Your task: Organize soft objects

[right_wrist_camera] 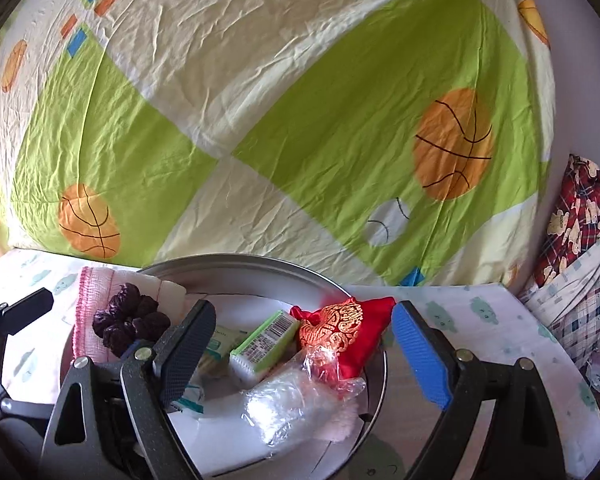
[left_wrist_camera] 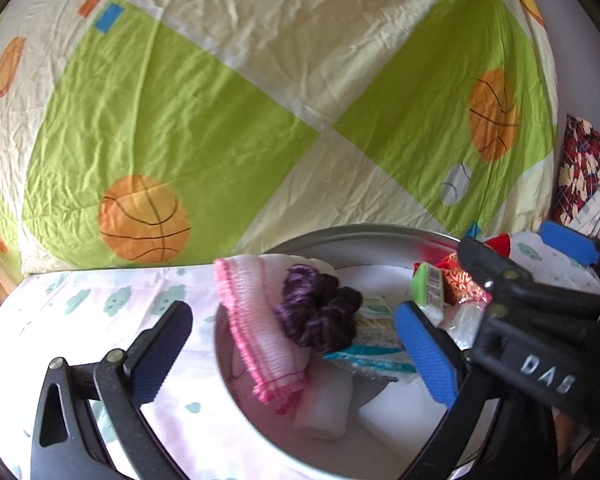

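Bowl (left_wrist_camera: 380, 232): round grey metal bowl resting on my cloud-print sheet, just in front of the quilt; it holds all the soft things.
Cloth (left_wrist_camera: 256, 320): white, pink-edged, ribbed; draped over the bowl's left rim, part inside and part hanging outside.
Scrunchie (left_wrist_camera: 316, 312): dark purple, lying on the cloth inside the bowl.
White roll (left_wrist_camera: 324, 408): lies under the cloth's lower end, on the bowl floor.
Packets (right_wrist_camera: 266, 338): a green-edged pack with a barcode, and teal-and-white flat packs beside it, near the bowl's middle.
Pouch (right_wrist_camera: 346, 330): red with gold pattern, leaning at the bowl's right rim.
Plastic bag (right_wrist_camera: 288, 404): clear and crumpled, around a pale fluffy thing, in front of the pouch and touching it.
Left gripper (left_wrist_camera: 296, 352): my jaws stand wide over the bowl's left side; the cloth and scrunchie lie between them, and neither pad presses on anything.
Right gripper (right_wrist_camera: 304, 356): my jaws stand wide over the bowl's right side; the barcode pack, pouch and bag lie between them, not gripped.
Sheet (right_wrist_camera: 480, 320): pale, printed with small teal clouds, under the bowl.
Quilt (left_wrist_camera: 260, 100): green and cream with orange basketballs, bulging up behind the bowl.
Plaid fabric (right_wrist_camera: 576, 248): red and blue checks, piled at the far right.
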The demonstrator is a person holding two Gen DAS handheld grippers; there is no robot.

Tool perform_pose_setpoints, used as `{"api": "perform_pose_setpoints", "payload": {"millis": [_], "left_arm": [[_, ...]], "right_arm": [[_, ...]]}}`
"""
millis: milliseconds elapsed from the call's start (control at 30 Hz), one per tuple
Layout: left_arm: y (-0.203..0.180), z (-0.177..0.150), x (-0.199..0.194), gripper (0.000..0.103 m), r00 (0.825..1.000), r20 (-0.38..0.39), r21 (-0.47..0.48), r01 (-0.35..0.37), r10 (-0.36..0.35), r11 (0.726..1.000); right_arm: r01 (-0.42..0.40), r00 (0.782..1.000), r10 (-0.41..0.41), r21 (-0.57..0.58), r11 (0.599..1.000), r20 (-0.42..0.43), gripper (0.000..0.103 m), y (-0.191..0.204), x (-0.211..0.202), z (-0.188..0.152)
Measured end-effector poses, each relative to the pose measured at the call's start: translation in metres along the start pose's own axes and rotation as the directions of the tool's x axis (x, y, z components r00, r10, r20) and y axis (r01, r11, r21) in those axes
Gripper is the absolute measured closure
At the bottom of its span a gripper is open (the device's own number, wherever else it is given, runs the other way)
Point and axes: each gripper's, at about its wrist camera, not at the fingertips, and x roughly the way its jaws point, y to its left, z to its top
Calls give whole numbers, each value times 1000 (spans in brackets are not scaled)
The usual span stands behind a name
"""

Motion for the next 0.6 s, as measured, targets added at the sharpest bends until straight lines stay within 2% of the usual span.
{"api": "perform_pose_setpoints", "payload": {"millis": [167,433,600], "left_arm": [[24,-6,-11,0,1000,10,-72,10,-9,997],[31,-16,-25,0,997,73,-64,-27,31,998],[31,-21,-30,0,996,82,-62,-39,44,997]], "right_arm": [[4,998,-7,36,999,69,11,-1,-14,-4],[27,983,-37,59,998,179,11,7,-29,-22],[61,982,-61,4,998,181,11,12,-36,-31]]}}
